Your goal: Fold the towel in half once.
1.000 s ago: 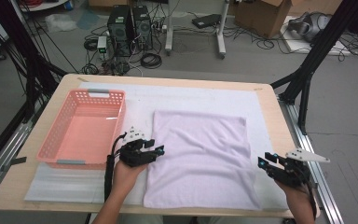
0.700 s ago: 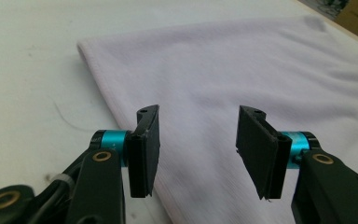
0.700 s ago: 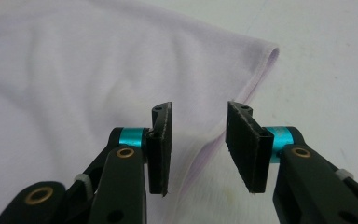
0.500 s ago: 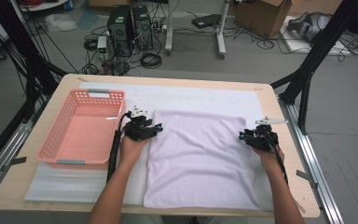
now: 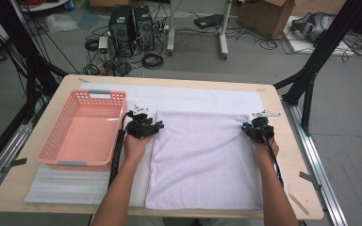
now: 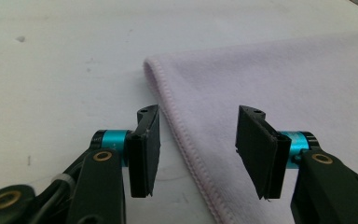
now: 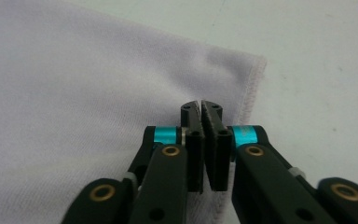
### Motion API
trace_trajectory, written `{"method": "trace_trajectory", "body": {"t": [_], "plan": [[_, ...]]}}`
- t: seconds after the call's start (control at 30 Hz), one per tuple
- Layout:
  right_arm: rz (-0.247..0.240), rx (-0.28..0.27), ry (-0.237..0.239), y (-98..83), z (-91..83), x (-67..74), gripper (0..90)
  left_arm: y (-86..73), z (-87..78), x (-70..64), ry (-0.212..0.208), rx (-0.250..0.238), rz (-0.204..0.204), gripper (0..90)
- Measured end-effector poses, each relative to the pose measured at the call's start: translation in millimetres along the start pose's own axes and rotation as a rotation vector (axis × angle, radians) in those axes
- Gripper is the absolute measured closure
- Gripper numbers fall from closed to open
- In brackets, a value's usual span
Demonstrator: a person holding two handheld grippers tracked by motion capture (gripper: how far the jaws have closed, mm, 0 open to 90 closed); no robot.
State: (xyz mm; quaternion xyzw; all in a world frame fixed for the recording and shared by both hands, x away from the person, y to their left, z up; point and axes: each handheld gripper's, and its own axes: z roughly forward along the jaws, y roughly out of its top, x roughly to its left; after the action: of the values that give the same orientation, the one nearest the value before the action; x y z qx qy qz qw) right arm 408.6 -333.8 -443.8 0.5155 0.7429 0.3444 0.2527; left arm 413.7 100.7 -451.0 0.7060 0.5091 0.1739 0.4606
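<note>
A pale lilac towel (image 5: 202, 155) lies flat on a white mat (image 5: 193, 96). My left gripper (image 5: 156, 126) is at the towel's far left corner. In the left gripper view its jaws (image 6: 199, 114) stand open on either side of the hemmed edge of the towel (image 6: 284, 84), with no pad touching it. My right gripper (image 5: 255, 126) is at the far right corner. Its jaws (image 7: 201, 105) have just been closing and now stand almost together, pinching the towel (image 7: 74, 93) beside its stitched hem.
A pink plastic basket (image 5: 56, 136) stands empty left of the towel, close to my left gripper. The wooden table (image 5: 283, 136) ends a short way right of my right hand. Black frame posts, cables and computer cases stand beyond the far edge.
Both hands have moved away from the person, from the towel's near sides up to its far corners. The right jaws have narrowed.
</note>
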Motion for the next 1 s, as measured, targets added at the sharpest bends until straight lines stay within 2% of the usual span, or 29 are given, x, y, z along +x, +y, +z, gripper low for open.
{"method": "trace_trajectory", "body": {"t": [0.07,0.17,0.23,0.3,0.33,0.37,0.4,0.43,0.47,0.5,0.53,0.57,0.63,0.67,0.73,0.77,0.8,0.83,0.87,0.9,0.97,1.0], "plan": [[0.027,-0.035,0.025,1.4,-4.9,-1.8,69.9,3.2,3.8,1.5,-0.004,0.021,-0.005,50.2],[0.025,-0.047,0.037,2.4,-10.5,-4.3,67.1,8.8,9.9,0.1,0.019,0.025,-0.001,51.4],[0.028,-0.048,0.051,2.7,-13.1,-4.6,66.5,9.5,13.4,2.7,0.029,-0.013,-0.017,53.3],[0.022,-0.047,0.062,3.5,-15.4,-2.7,65.7,9.7,16.0,6.1,0.056,0.008,-0.062,58.8],[0.015,-0.051,0.067,3.9,-16.4,-1.6,65.7,11.0,18.9,8.5,0.037,0.035,-0.077,62.0],[0.012,-0.054,0.07,4.4,-17.3,-0.3,65.5,12.2,21.3,7.6,0.033,0.057,-0.063,63.6],[0.008,-0.052,0.074,4.7,-17.7,0.9,65.3,13.6,23.2,4.1,0.034,0.065,-0.015,66.7],[0.002,-0.053,0.075,4.9,-17.4,2.0,65.3,14.5,25.8,0.3,0.047,0.081,0.019,74.7],[0.001,-0.049,0.076,4.8,-17.3,2.8,65.1,15.6,26.9,-2.0,0.056,0.082,0.043,76.7],[0.001,-0.048,0.075,4.6,-17.0,3.1,65.1,17.0,29.0,-4.1,0.058,0.088,0.068,84.8],[0.005,-0.042,0.077,4.3,-17.1,3.8,65.2,17.8,29.6,-5.3,0.101,0.077,0.073,85.3],[0.001,-0.044,0.071,3.7,-17.4,4.0,65.2,18.0,29.9,-3.4,0.126,0.069,0.051,85.9],[0.01,-0.04,0.062,1.6,-18.7,3.0,65.1,18.3,30.1,-0.4,0.167,0.058,0.005,85.9],[0.011,-0.038,0.05,0.2,-19.1,1.5,65.1,18.6,30.6,-0.6,0.175,0.056,0.006,85.8],[0.031,-0.024,0.043,-2.8,-18.8,-1.7,64.7,18.9,28.8,-0.7,0.199,0.051,-0.002,82.8],[0.034,-0.007,0.04,-4.2,-17.7,-2.4,64.6,19.4,26.6,0.7,0.214,0.05,-0.018,77.0],[0.028,0.015,0.037,-5.8,-15.7,-2.7,64.3,19.7,24.8,2.8,0.205,0.053,-0.043,68.4],[0.013,0.042,0.032,-7.5,-13.1,-2.4,64.2,20.0,22.5,4.7,0.183,0.064,-0.045,62.7],[-0.021,0.057,0.004,-9.3,-10.9,-2.0,61.7,20.1,20.0,5.2,0.178,0.067,-0.045,56.7],[-0.03,0.044,-0.024,-10.3,-10.3,-3.1,61.2,20.5,17.7,6.1,0.155,0.068,-0.047,52.1],[-0.032,0.038,-0.117,-9.6,-10.8,-5.5,62.6,22.5,12.7,5.0,0.107,0.053,-0.048,46.4],[-0.017,0.042,-0.152,-9.4,-10.8,-7.0,64.6,23.6,10.6,3.9,0.077,0.041,-0.047,44.6]]}}
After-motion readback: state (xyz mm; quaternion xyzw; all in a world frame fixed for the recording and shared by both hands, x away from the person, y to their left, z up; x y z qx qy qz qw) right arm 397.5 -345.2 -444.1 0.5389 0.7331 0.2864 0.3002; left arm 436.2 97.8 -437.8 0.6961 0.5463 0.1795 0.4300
